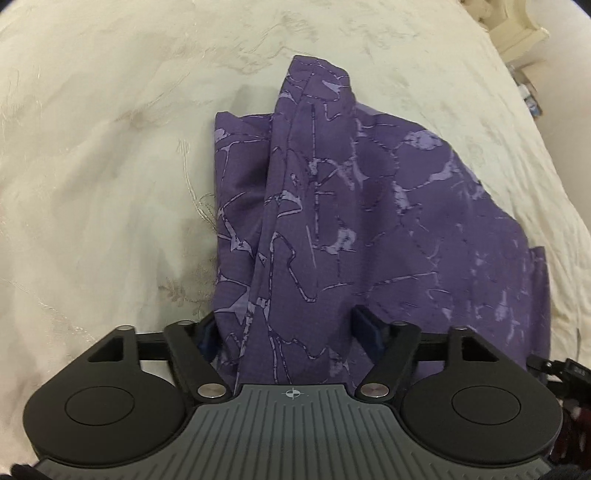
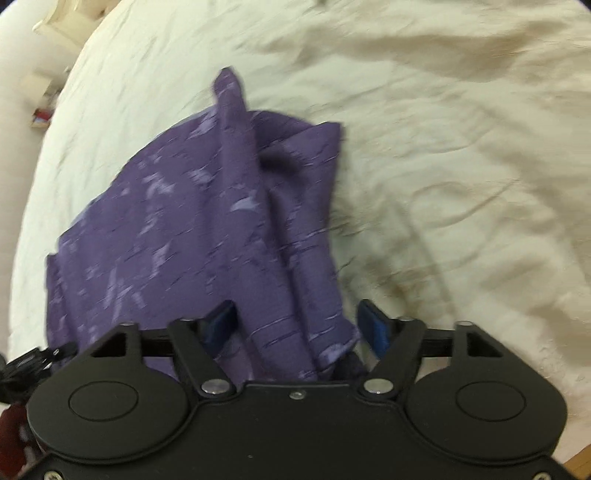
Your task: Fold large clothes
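A purple patterned garment lies bunched and partly folded on a cream bedspread. In the left wrist view my left gripper has its jaws wide apart, with the cloth's near edge lying between the blue-padded fingers. In the right wrist view the same garment runs down between the fingers of my right gripper, whose jaws also stand wide apart; the pads do not press the cloth. The right view is blurred by motion.
The cream bedspread is wrinkled all around the garment. A pale nightstand or furniture piece stands beyond the bed's far edge, with small items beside the bed. A strip of wooden floor shows at the lower right.
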